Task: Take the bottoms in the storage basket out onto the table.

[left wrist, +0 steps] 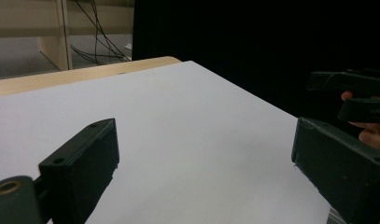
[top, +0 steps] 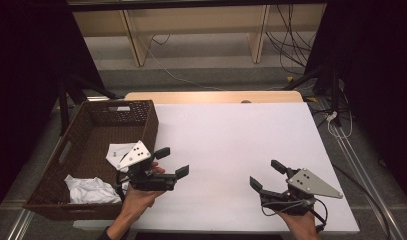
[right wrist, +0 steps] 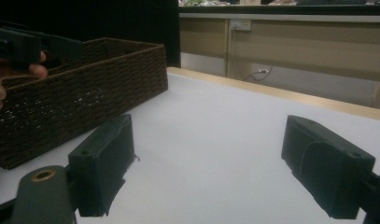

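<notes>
My left gripper (top: 172,162) hovers just right of a brown wicker basket (top: 86,145), open, with nothing between its jaws. In the left gripper view, the left gripper (left wrist: 206,158) points across the white table top (left wrist: 178,116), with the right gripper (left wrist: 353,93) at the far right. My right gripper (top: 266,174) stands open and empty over the table's near right part. In the right gripper view, the right gripper (right wrist: 211,154) faces the basket (right wrist: 85,93), with the left gripper (right wrist: 29,46) at the top left. Crumpled white cloth (top: 91,190) lies in the basket's near end, and another white piece (top: 116,152) lies by its right wall.
The white table top (top: 231,135) has a wooden strip (top: 211,96) along its far edge. Beyond it are wooden furniture legs and loose cables (top: 291,45) on the floor. Dark curtains close off both sides.
</notes>
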Available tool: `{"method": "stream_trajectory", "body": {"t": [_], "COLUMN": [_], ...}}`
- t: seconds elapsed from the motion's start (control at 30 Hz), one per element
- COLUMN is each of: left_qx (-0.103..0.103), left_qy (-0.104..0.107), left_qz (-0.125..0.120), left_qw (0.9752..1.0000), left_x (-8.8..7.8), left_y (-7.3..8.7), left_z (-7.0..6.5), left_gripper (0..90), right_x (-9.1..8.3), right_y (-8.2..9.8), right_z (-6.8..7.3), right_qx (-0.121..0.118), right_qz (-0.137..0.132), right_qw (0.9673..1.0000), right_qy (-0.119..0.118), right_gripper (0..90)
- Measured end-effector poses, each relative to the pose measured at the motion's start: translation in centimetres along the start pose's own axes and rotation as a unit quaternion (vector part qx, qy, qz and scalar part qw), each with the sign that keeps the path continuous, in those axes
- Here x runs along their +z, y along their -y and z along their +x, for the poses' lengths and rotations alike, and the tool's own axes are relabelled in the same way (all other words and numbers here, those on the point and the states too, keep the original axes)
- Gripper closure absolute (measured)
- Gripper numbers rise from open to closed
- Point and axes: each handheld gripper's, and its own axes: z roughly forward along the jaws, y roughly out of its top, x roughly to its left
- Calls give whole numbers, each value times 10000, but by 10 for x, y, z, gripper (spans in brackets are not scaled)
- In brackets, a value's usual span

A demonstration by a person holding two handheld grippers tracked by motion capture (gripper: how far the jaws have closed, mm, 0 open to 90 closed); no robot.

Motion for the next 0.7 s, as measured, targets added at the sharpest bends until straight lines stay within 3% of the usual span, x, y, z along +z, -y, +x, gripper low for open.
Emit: {"method": "stream_trajectory", "body": {"t": [0.13, 0.3, 0.47, 0.7], "left_qx": [-19, -190, -144, -251], "left_qy": [22, -6, -202, -538], "left_qz": [103, 181, 407, 821], "left_qw": [9999, 9997, 9989, 9949], "left_x": [-3, -9, -17, -31], "left_y": [-7, -15, -26, -36], "left_z": [2, 12, 21, 43], "left_gripper": [71, 71, 72, 79], "right_x": [0, 0, 0, 1], "right_y": [0, 0, 0, 1], "right_z": [0, 0, -1, -1], "right_qx": [11, 14, 23, 34], "right_qz": [2, -1, -5, 18], "right_qw": [10000, 10000, 10000, 10000], "right_qy": [5, 6, 0, 3], "right_gripper": [181, 181, 181, 181]}}
